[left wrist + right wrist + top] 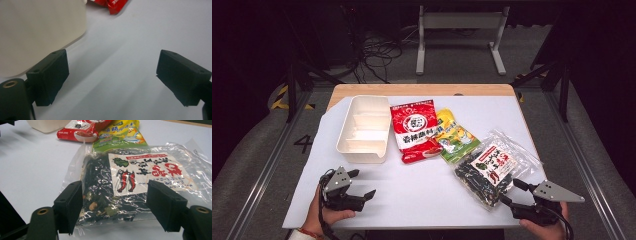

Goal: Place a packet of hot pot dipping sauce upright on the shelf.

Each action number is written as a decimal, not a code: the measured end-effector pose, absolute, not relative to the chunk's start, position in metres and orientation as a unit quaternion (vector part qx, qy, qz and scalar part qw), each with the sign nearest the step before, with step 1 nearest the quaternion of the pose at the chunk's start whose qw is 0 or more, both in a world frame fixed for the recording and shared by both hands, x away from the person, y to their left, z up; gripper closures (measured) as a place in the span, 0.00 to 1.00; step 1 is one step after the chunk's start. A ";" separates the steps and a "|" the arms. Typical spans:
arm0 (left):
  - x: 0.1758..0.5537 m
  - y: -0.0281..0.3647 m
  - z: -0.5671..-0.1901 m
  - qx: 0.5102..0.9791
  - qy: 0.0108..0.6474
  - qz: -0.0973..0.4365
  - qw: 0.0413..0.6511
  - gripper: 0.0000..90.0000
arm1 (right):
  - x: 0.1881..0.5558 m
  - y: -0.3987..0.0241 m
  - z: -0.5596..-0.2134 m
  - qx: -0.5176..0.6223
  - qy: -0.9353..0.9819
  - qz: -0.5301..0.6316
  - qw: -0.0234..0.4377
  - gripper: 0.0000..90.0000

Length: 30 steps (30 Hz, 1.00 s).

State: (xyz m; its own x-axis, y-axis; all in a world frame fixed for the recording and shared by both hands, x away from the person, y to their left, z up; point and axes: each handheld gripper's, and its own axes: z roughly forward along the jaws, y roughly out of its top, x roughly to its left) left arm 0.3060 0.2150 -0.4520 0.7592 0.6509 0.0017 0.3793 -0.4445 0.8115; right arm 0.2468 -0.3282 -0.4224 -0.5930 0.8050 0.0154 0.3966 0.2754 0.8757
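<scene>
High view, layout: white table sheet (pixel 422 195) is carrying four things across the middle of the frame: a cream divided bin (pixel 363 129) at left centre, a red sachet (pixel 416 131) beside it, a yellow-green packet (pixel 455 136) partly under the red one, and a clear seaweed bag (pixel 492 167) at right centre.

High view, grippers: left gripper (pixel 360 184) is sitting at lower left, jaws standing apart, nothing between them. Right gripper (pixel 512 191) is sitting at lower right, jaws apart, tips just at the bag's near end.

High view, bag axis: long axis is running diagonally, from lower left to upper right of the frame; dark contents are bunching toward the lower end.

Left gripper view: fingers (pixel 50 75) are spreading wide over bare sheet; bin wall (pixel 37 30) is filling the upper left, a corner of the red sachet (pixel 116 6) is peeking in at top centre.

Right gripper view: right gripper (pixel 113 206) is gaping, the bag's (pixel 140 177) near edge lying between the jaws but not pinched; label is reading upright away from the camera.

Handling, judged: the bag is looking light, crinkly and slick, contents brittle. Best hold is likely the flat sealed film at the near edge, not the loose filling.
</scene>
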 end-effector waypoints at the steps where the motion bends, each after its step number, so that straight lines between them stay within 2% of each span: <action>1: 0.305 0.213 -0.452 0.835 0.308 0.158 0.427 0.13 | 0.248 -0.328 -0.422 0.391 0.768 0.457 0.222 0.35; 9: 0.300 0.216 -0.458 0.838 0.314 0.152 0.418 0.17 | 0.261 -0.317 -0.416 0.372 0.779 0.459 0.208 0.40; 30: 0.301 0.213 -0.458 0.846 0.301 0.149 0.413 0.18 | 0.293 -0.297 -0.395 0.342 0.799 0.455 0.195 0.41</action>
State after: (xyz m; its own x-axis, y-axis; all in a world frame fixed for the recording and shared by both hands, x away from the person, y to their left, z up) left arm 0.3015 0.2133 -0.4583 0.7741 0.6330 0.0025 0.3873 -0.4768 0.7891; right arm 0.2925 -0.2970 -0.3947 -0.6900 0.7238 0.0008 0.3696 0.3514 0.8602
